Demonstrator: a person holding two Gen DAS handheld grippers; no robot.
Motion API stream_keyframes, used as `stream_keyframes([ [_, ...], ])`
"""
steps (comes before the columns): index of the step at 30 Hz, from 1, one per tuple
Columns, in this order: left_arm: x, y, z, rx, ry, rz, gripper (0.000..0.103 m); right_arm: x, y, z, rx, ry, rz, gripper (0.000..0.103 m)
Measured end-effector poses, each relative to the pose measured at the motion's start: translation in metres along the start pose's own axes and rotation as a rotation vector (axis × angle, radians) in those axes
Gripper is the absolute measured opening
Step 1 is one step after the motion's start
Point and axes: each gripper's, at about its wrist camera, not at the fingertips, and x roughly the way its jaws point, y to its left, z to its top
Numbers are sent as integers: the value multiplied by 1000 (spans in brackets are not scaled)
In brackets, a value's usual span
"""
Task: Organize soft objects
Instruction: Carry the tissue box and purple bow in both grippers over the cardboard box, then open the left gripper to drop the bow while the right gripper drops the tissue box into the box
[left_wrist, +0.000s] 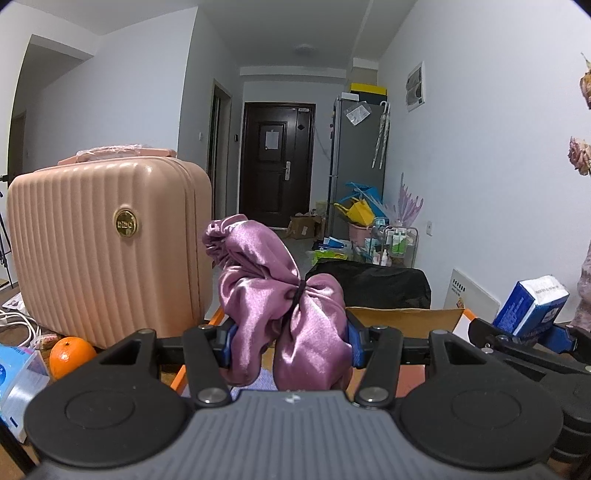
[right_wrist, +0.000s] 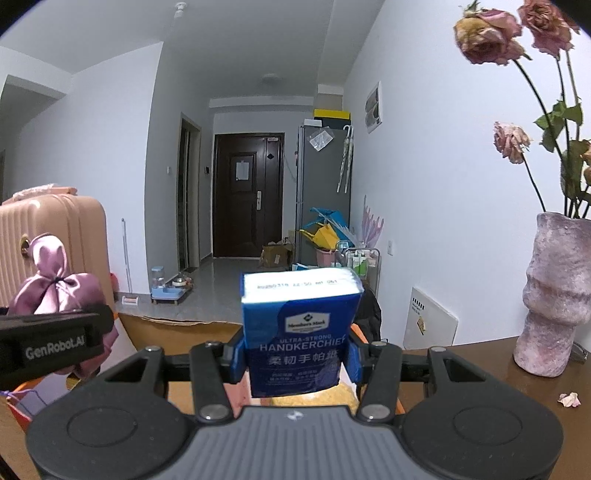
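My left gripper (left_wrist: 290, 345) is shut on a purple satin pouch (left_wrist: 280, 306) tied with a black band, held up in the air. The pouch also shows at the left of the right wrist view (right_wrist: 55, 288). My right gripper (right_wrist: 295, 360) is shut on a blue pack of handkerchief tissues (right_wrist: 299, 328), held upright. That pack also shows at the right of the left wrist view (left_wrist: 532, 308). Both grippers hover over a cardboard box with orange edges (left_wrist: 402, 319), which also shows in the right wrist view (right_wrist: 177, 326).
A pink ribbed suitcase (left_wrist: 107, 251) stands at the left with an orange (left_wrist: 70, 356) and a blue pack (left_wrist: 18, 373) beside it. A pink vase (right_wrist: 554, 295) with dried roses stands on the brown table (right_wrist: 517, 376) at right. A black bag (left_wrist: 380, 288) lies behind the box.
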Motion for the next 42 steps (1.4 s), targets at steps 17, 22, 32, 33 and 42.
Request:
stream_keyframes([
  [17, 40, -4, -5, 1, 61, 18, 54, 32, -10, 11, 4, 92, 14, 49],
  [22, 47, -6, -7, 17, 73, 13, 54, 41, -14, 13, 14, 117, 12, 49],
  [32, 52, -3, -6, 13, 70, 23, 74, 53, -16, 14, 14, 152, 16, 67],
  [33, 51, -3, -6, 12, 65, 30, 77, 53, -16, 14, 15, 145, 16, 72],
  [42, 42, 0, -7, -3, 7, 122, 103, 45, -19, 14, 49, 112, 26, 100],
])
